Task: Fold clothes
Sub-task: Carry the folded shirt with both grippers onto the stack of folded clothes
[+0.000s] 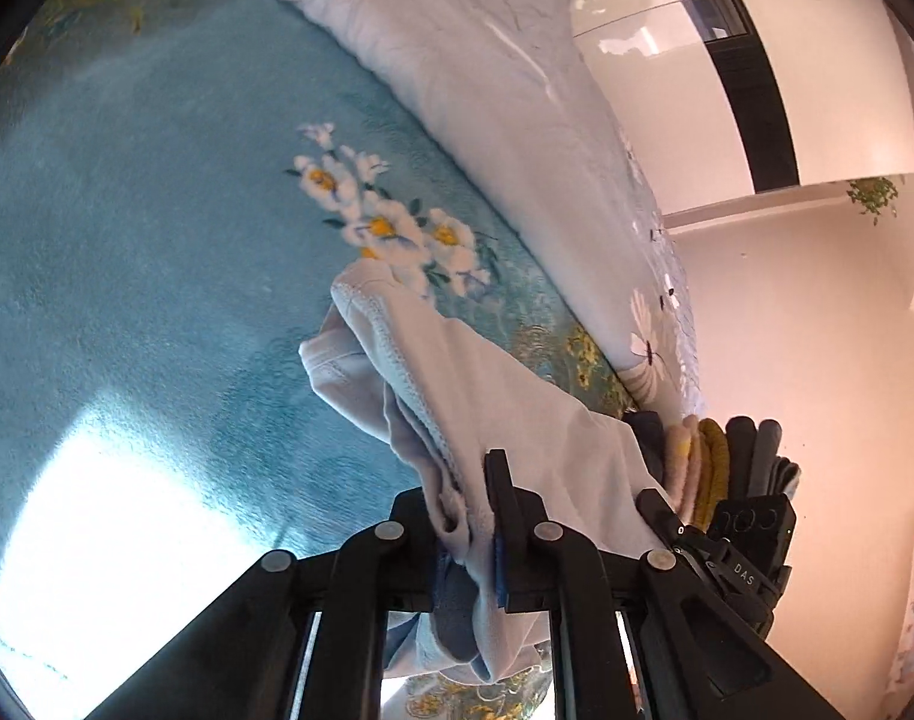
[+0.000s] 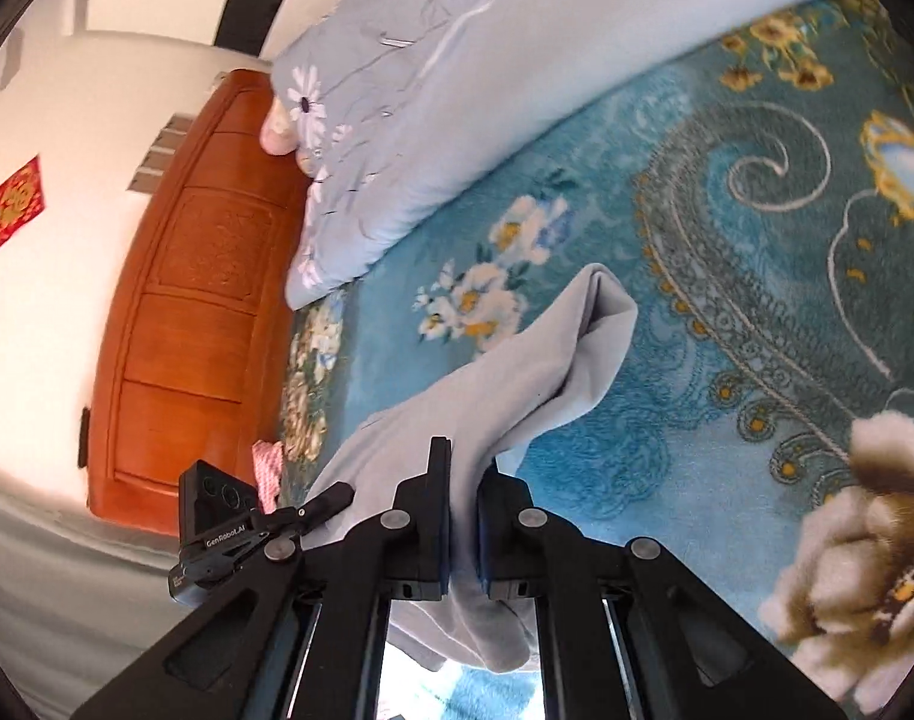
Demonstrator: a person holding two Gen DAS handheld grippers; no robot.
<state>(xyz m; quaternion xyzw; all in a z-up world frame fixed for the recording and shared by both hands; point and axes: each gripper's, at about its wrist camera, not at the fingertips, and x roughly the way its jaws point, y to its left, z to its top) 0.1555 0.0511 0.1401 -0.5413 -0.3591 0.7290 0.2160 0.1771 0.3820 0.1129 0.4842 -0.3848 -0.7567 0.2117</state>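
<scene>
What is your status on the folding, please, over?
Left gripper and right gripper both clamped on pale blue garment, lifted above teal floral blanket. Folded quilt beyond, not obstructing.

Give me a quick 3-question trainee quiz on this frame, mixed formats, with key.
1. True or false: the left gripper is shut on the pale garment.
2. Multiple choice: the garment pinched by the right gripper hangs over A) a bare wooden floor, B) the teal floral blanket, C) a kitchen sink.
3. Fill in: the big light-blue bedding piece with daisy print lies next to a ____ wooden headboard.

Key: 1 true; 2 B; 3 orange-brown.
</scene>
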